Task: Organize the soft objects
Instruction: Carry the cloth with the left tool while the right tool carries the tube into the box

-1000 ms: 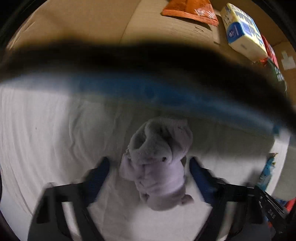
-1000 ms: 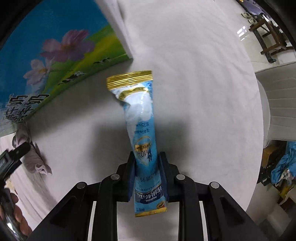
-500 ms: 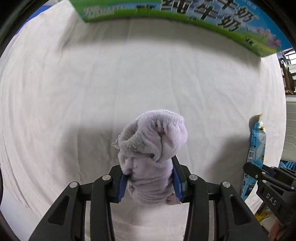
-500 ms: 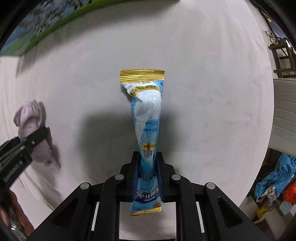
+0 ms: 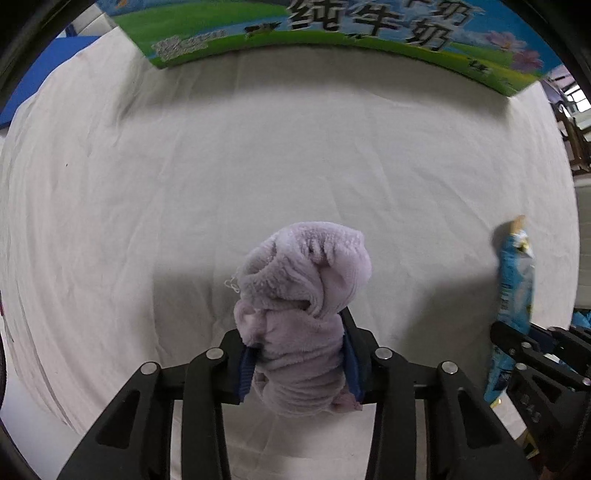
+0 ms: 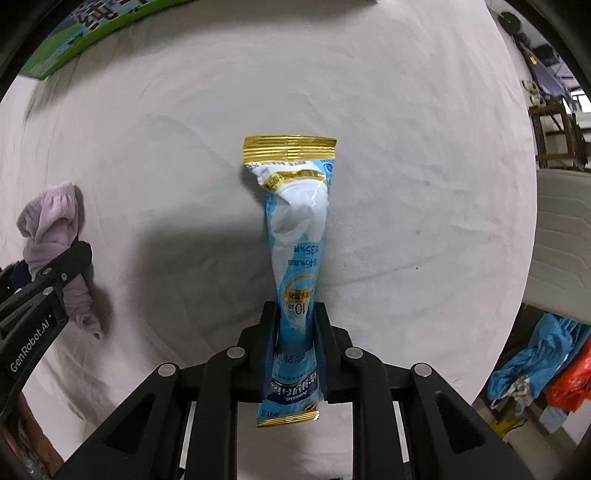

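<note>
Lilac towel (image 5: 303, 295) gripped, milk carton (image 5: 332, 33) beyond

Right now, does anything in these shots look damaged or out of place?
Only mildly: the blue sachet clamped in the right tongs is creased and dented near its gold-sealed top, though no tear or spill shows. The lilac fleece garment in the left tongs is just bunched up.

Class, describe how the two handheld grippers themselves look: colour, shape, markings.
Both the left gripper and right gripper are matte black, with angular linkage arms, silver rivets and blue finger pads. The left gripper's side carries white "GenRobot.AI" lettering. No cables show.
</note>
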The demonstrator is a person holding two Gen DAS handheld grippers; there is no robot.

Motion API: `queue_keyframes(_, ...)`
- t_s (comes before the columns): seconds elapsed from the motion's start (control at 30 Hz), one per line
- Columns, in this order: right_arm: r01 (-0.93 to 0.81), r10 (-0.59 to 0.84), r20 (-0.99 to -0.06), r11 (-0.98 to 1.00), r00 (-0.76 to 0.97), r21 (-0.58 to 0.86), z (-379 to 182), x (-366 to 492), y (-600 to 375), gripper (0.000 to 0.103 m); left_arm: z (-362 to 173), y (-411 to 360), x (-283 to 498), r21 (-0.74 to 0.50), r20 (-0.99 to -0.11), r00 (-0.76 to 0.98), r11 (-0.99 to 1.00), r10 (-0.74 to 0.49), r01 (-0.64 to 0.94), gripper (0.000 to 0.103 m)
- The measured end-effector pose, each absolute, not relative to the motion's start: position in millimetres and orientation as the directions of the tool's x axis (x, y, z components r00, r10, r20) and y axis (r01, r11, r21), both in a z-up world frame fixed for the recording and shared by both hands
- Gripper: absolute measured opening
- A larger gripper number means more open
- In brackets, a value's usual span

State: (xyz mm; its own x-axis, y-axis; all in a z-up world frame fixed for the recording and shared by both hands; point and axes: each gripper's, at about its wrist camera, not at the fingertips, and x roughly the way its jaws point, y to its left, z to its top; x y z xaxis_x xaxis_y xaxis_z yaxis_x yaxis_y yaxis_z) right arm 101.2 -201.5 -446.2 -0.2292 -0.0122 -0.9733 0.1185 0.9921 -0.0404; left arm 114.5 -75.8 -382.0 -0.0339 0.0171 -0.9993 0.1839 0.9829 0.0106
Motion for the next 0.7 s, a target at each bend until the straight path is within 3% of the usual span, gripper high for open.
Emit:
queue_keyframes(0.13,0.102,0.025,-0.977,0.995,-0.212,0.004,-429.2,91.8,-185.7,0.014,-353.5,-84.6,104.1,-0.021,-1.000,0.005,0.980,-0.023,0.195,0.036)
queue_keyframes(0.4,0.060,0.073,-0.995,0.996,-0.063,0.069,-341.0,101.0,-180.4,0.013,-261.1,-86.8,106.6,-0.074,-0.981,0.163,0.978,-0.107,0.194,0.035)
queue_keyframes(0.7,0.018,0.154,-0.984,0.988,0.091,0.156,-249.0,128.4,-190.1,0.013,-163.9,-70.9,155.6,-0.143,-0.933,0.301,0.972,-0.196,0.188,0.036)
